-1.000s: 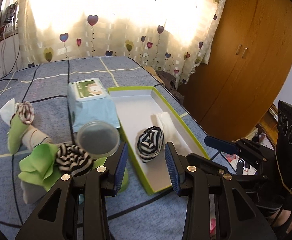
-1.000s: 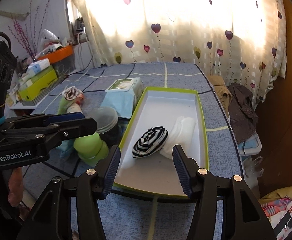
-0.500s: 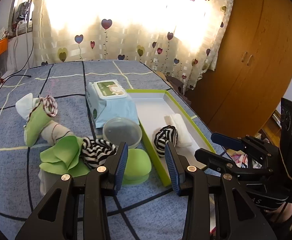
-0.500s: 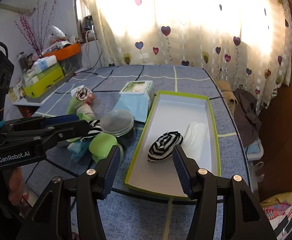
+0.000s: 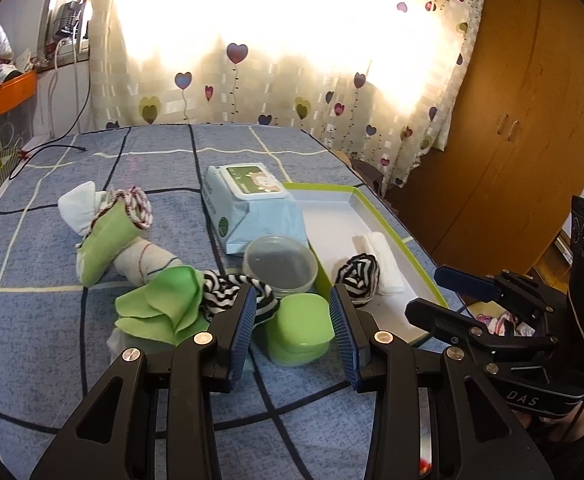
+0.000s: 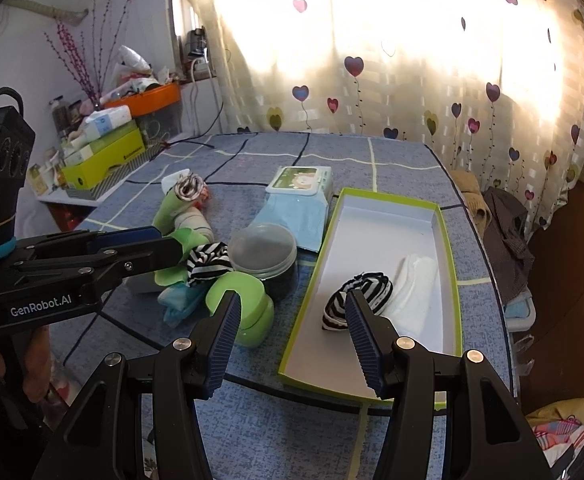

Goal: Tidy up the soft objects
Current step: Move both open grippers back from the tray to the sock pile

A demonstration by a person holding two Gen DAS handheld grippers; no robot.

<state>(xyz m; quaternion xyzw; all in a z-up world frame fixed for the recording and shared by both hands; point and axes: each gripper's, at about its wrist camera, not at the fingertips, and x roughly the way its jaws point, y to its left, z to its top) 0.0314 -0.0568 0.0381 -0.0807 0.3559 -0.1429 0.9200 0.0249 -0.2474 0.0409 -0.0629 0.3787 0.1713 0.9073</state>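
Two soft rolls already boxed

Both tongs – left tongs (image 5: pixel 292 316) and right tongs (image 6: pixel 290 330) – stand apart and empty, and have drifted from the green box (image 6: pixel 450 280) toward the pile. A striped roll (image 6: pixel 362 292) lies inside; the loose striped sock (image 5: pixel 228 288) seems next.

One green-rimmed white cardboard tray (image 6: pixel 448 280), two black-and-white striped rolled socks (image 6: pixel 356 294), one folded white cloth (image 6: pixel 416 280), one pale blue wet-wipes pack (image 5: pixel 252 204), one clear round plastic container (image 5: pixel 280 264), one lime-green plastic soap case (image 5: pixel 300 328)
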